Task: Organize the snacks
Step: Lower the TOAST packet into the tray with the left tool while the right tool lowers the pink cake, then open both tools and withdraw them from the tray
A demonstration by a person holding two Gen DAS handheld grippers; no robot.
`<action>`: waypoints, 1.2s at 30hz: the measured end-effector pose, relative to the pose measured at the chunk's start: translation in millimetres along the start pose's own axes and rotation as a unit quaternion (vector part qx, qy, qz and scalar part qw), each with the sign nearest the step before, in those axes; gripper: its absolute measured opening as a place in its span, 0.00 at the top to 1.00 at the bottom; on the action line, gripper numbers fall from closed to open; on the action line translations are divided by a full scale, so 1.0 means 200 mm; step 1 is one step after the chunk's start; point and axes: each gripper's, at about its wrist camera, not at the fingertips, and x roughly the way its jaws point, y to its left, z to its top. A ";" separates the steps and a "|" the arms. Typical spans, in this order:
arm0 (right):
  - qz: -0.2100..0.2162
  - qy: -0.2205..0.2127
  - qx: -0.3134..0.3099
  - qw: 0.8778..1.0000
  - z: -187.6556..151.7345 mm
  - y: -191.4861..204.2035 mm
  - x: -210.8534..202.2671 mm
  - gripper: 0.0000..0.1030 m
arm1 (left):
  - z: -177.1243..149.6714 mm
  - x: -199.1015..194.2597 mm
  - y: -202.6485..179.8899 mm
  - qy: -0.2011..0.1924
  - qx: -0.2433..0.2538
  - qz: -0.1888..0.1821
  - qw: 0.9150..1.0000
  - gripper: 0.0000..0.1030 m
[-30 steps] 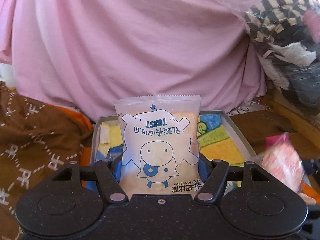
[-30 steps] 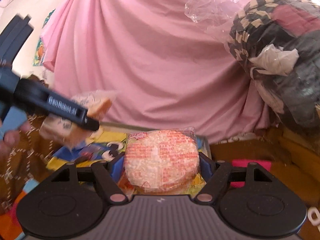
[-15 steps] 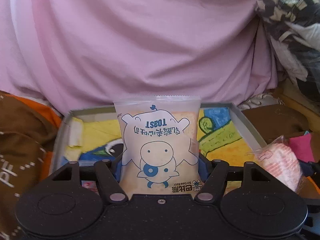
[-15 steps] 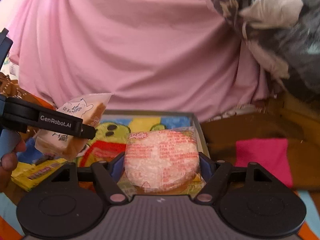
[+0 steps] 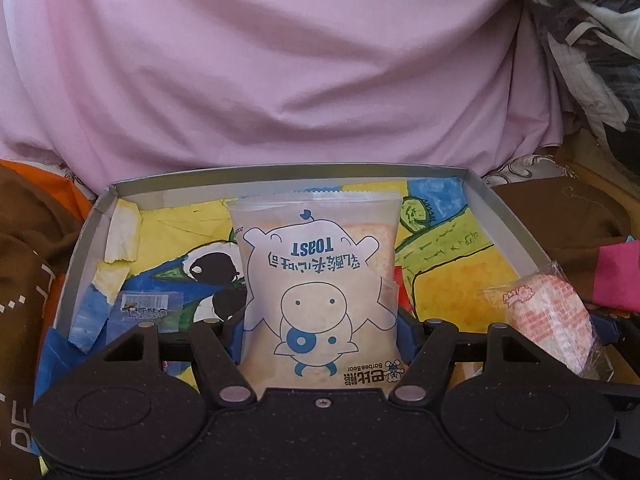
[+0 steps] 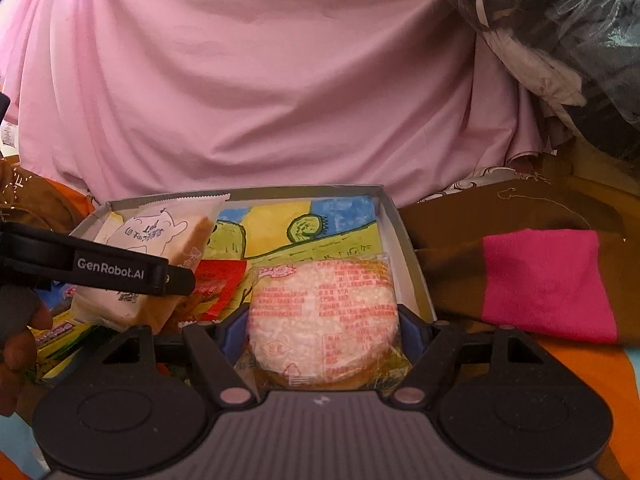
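- The left gripper [image 5: 320, 332] clamps a toast packet [image 5: 318, 280] between its fingers; the clear wrapper, printed with a blue cartoon pig and the word "TOAST", stands upright but upside down over the near edge of a shallow grey box [image 5: 86, 240].
- The right gripper [image 6: 323, 332] grips a round rice cracker [image 6: 324, 316] sealed in a clear wrapper with red print, held over the near right corner of the same box [image 6: 404, 248].
- From the right wrist view, the left gripper's black finger, marked "GenRobot.AI", crosses the toast packet [image 6: 160, 240] at the left, with part of a person's hand [image 6: 16, 344] on the handle below it.
- Inside the box, a red snack packet [image 6: 218, 284] lies between the two held snacks, and a small clear wrapper [image 5: 148, 306] lies near the left wall.
- The box floor carries a child's drawing [image 5: 440, 248] in yellow, blue and green.
- Just right of the box, a magenta cloth [image 6: 548, 280] rests on brown fabric [image 6: 460, 220].
- Behind it all hangs a pink sheet [image 5: 280, 72], with a plastic-wrapped bundle of clothing [image 6: 560, 40] at the upper right.
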 end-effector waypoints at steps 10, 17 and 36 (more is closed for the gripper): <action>-0.004 0.007 -0.010 1.000 0.02 -0.01 -0.01 0.16 | 0.02 0.01 -0.02 0.024 -0.006 0.004 1.000 0.27; -0.010 -0.002 -0.022 1.000 0.04 -0.01 -0.09 0.04 | 0.04 -0.07 0.01 0.018 -0.050 -0.003 0.999 0.17; -0.008 -0.104 -0.040 0.994 0.21 0.00 -0.60 0.00 | 0.07 -0.66 -0.04 -0.092 -0.056 0.005 0.994 0.04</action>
